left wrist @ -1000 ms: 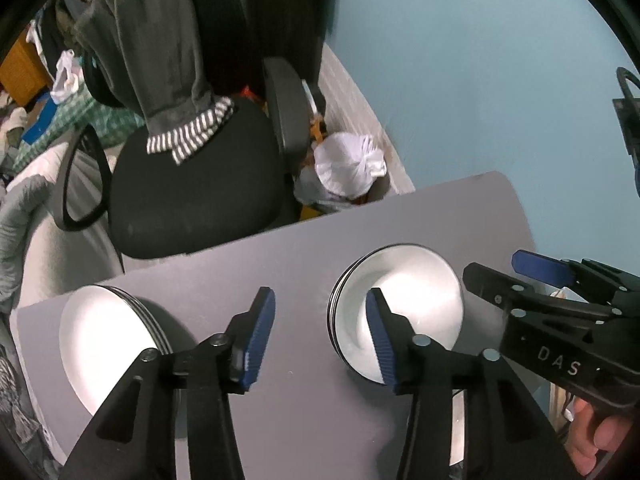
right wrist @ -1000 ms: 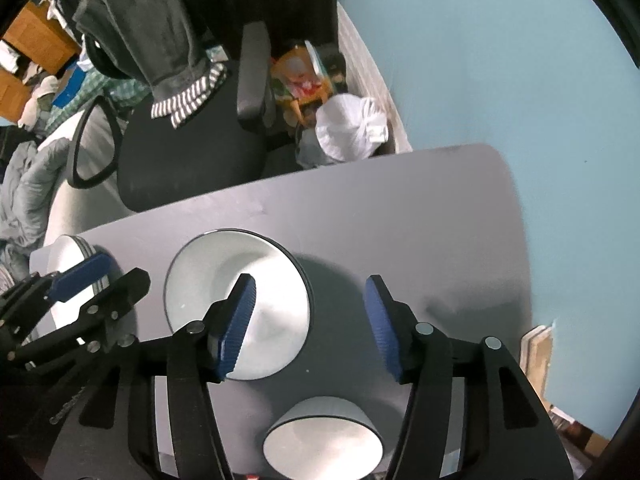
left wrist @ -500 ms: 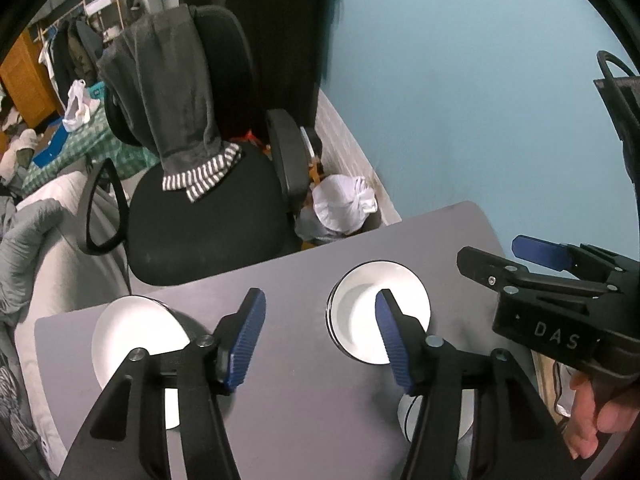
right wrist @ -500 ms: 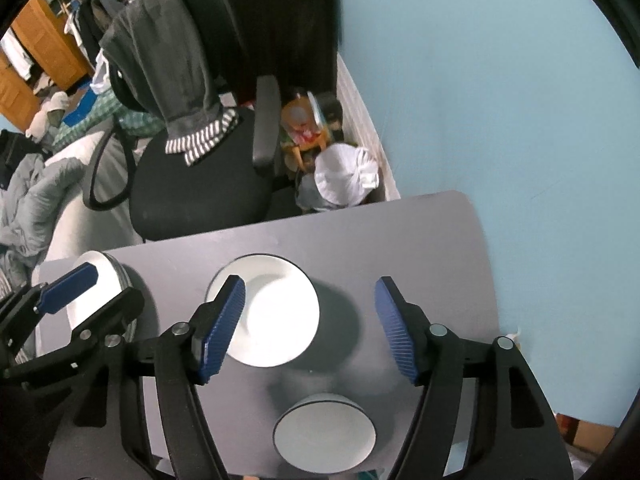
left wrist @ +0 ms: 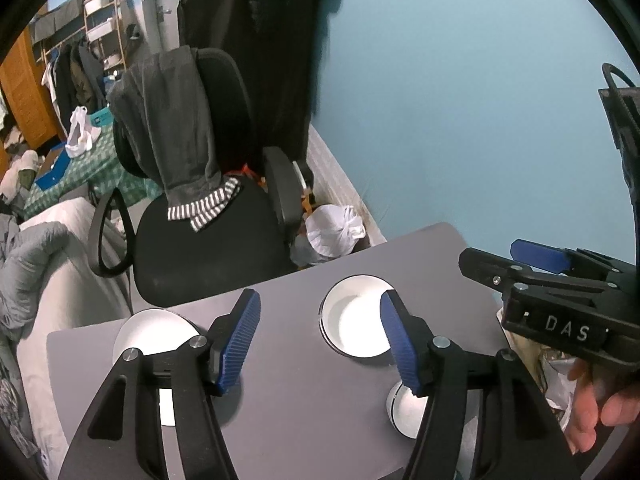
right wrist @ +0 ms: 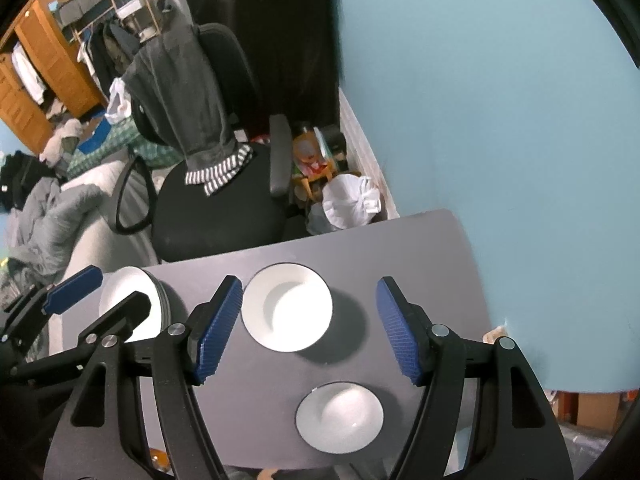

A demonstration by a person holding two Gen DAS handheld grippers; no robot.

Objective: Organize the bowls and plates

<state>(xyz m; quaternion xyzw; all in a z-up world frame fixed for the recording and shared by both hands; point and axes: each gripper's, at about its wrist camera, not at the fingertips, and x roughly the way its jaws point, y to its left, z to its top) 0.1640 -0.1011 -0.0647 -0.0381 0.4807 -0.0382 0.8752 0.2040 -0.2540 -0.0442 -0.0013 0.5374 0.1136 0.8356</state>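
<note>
Beyond the far edge of the grey desk stands a black office chair with a dark grey garment, striped at its hem, draped over the backrest. Near the desk's far right corner, against the light blue wall, sits a bin lined with a white bag, with colourful toys just behind it. Farther left lie grey bedding, a green checked cloth and a wooden wardrobe.

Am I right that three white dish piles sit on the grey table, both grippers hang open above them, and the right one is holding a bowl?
Not quite. The right wrist view shows the right gripper empty, nothing between its fingers. The rest holds: three white piles on the grey table, and the left gripper is open too.
</note>
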